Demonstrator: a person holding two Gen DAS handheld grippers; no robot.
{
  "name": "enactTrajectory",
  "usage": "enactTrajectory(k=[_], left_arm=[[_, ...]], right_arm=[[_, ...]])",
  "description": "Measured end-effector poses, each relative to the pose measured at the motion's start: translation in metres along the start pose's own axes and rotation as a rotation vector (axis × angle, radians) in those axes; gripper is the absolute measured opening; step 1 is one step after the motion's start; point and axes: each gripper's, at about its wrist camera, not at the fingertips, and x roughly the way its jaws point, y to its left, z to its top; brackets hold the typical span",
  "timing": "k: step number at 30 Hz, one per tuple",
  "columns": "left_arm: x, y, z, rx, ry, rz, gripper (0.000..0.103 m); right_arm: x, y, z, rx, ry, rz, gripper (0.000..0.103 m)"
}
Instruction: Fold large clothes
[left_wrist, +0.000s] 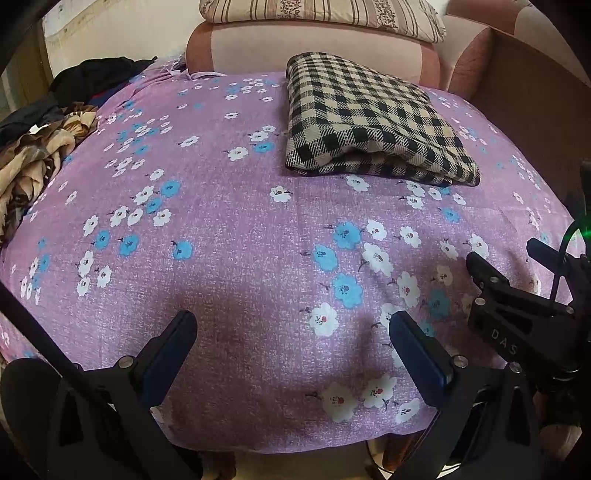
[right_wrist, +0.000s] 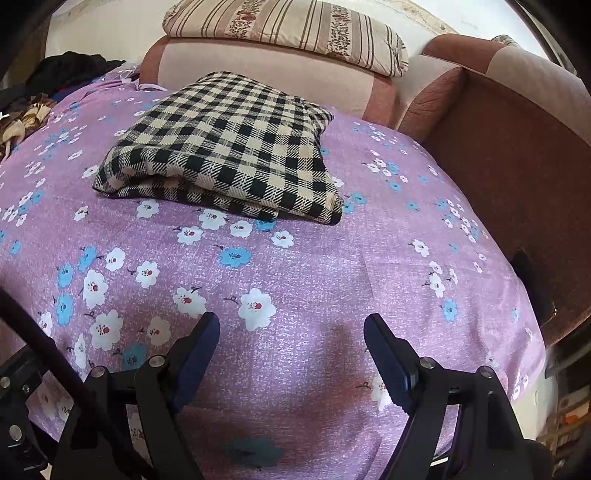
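Hovering over the purple flowered sheet (left_wrist: 229, 229), the left gripper (left_wrist: 291, 332) stands with its jaws wide apart, nothing between them and touching nothing. The right gripper (right_wrist: 290, 334) is spread just as wide and equally empty. Ahead of both, well apart from the fingertips, the folded checked garment (right_wrist: 236, 147) lies flat on the sheet, ahead-right of the left gripper, ahead-left of the right.

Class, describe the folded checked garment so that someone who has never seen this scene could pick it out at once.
Start at the purple flowered sheet that covers the big flat surface. On its far half, in front of the pink sofa back, lies the checked garment. It is the only neatly folded piece, in black and cream squares, unlike the crumpled brown and dark clothes pile at the left edge.
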Motion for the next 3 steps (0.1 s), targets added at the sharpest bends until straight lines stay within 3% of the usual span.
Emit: enactTrajectory(k=[3], left_arm=[[0.0005, -0.0006, -0.0002, -0.003, 0.002, 0.005, 0.103]], right_arm=[[-0.0001, 0.0014, -0.0013, -0.006, 0.002, 0.002, 0.084]])
